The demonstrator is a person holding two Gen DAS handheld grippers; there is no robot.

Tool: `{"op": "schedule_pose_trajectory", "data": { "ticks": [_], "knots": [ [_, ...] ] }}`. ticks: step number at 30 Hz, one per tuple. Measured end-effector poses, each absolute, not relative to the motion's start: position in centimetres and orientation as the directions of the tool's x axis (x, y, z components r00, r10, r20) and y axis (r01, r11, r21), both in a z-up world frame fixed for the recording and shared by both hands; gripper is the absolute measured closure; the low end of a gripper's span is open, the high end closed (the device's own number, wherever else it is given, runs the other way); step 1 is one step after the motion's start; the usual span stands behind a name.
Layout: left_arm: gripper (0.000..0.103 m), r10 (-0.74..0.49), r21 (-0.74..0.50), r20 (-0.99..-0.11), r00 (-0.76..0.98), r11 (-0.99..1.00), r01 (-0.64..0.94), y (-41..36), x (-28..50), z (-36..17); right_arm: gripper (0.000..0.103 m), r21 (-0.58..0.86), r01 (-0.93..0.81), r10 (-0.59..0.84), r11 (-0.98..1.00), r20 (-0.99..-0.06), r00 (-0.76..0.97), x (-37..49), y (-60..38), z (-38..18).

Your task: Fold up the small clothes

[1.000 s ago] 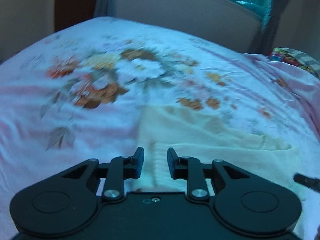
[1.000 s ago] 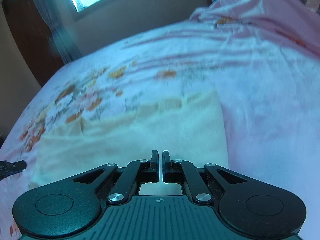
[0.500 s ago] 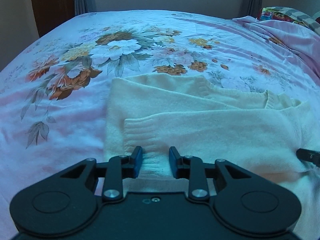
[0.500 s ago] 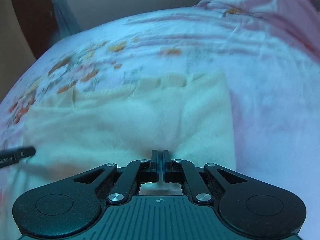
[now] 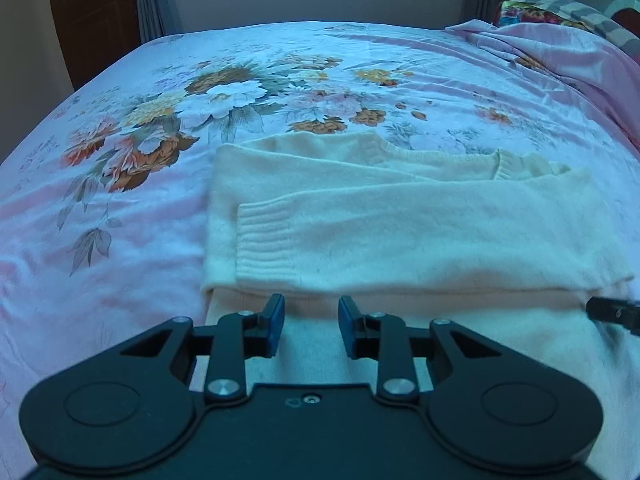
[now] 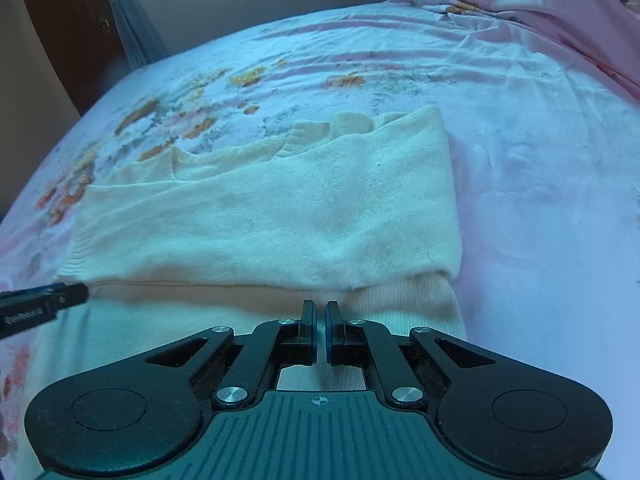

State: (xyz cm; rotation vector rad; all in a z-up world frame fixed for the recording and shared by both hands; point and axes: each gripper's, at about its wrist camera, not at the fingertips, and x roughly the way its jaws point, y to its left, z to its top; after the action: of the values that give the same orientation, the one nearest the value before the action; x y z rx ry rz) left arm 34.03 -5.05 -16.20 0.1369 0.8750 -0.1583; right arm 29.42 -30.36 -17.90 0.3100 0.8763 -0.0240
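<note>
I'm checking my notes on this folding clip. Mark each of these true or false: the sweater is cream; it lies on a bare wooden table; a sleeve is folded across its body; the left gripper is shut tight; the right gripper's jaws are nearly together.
1. The knitted sweater is cream: true.
2. It lies on a bare wooden table: false, on a pink floral bedsheet.
3. A ribbed-cuff sleeve crosses its body: true.
4. The left gripper is shut tight: false, its jaws stand apart.
5. The right gripper is nearly closed: true.

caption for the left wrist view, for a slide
Left gripper, jaws apart, above a partly folded cream sweater on a floral bedsheet.
</note>
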Motion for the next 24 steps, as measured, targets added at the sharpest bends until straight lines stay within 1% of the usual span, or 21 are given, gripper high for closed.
{"op": "schedule_pose_trajectory", "data": {
  "ticks": [5,8,11,13,14,15,16,19,21,24],
  "knots": [
    [0.074,-0.087,0.044,-0.782,0.617,0.98,0.194,-4.9,32.9,-16.4,0.099,0.25,0.128,0.107,0.96,-0.748,0.654,28.2,-29.7,-17.0],
    [0.074,-0.09,0.06,-0.77,0.632,0.975,0.212,-4.6,32.1,-16.4,0.099,0.238,0.114,0.105,0.965,-0.743,0.661,27.7,-29.6,-16.9],
    [0.07,-0.114,0.025,-0.766,0.633,0.978,0.207,-3.2,31.8,-16.1,0.097,0.26,0.132,0.104,0.957,-0.728,0.677,26.9,-30.7,-16.9],
    [0.063,-0.128,-0.004,-0.756,0.642,0.982,0.191,-2.2,32.4,-15.7,0.087,0.278,0.158,0.101,0.947,-0.73,0.676,26.6,-31.8,-17.3],
    [0.056,-0.126,-0.012,-0.754,0.645,0.984,0.177,-1.8,32.9,-15.6,0.07,0.273,0.175,0.087,0.946,-0.733,0.675,26.5,-32.2,-17.5],
    [0.05,-0.124,-0.018,-0.753,0.646,0.986,0.168,-1.6,33.4,-15.4,0.049,0.267,0.191,0.071,0.945,-0.733,0.676,26.4,-32.5,-17.7],
    [0.049,-0.13,-0.029,-0.751,0.647,0.986,0.164,-1.4,33.8,-15.3,0.045,0.269,0.201,0.062,0.942,-0.727,0.684,26.2,-32.8,-17.7],
    [0.049,-0.142,-0.039,-0.745,0.652,0.985,0.169,-1.7,34.3,-15.3,0.044,0.237,0.212,0.021,0.948,-0.71,0.703,25.9,-33.0,-17.4],
    [0.054,-0.162,-0.053,-0.748,0.643,0.981,0.185,-2.2,34.6,-15.8,0.044,0.26,0.208,0.03,0.943,-0.69,0.723,26.0,-33.1,-17.1],
    [0.056,-0.139,-0.05,-0.751,0.645,0.987,0.154,-2.6,35.4,-16.4,0.044,0.247,0.204,0.009,0.947,-0.657,0.754,27.3,-32.8,-16.1]
  ]
}}
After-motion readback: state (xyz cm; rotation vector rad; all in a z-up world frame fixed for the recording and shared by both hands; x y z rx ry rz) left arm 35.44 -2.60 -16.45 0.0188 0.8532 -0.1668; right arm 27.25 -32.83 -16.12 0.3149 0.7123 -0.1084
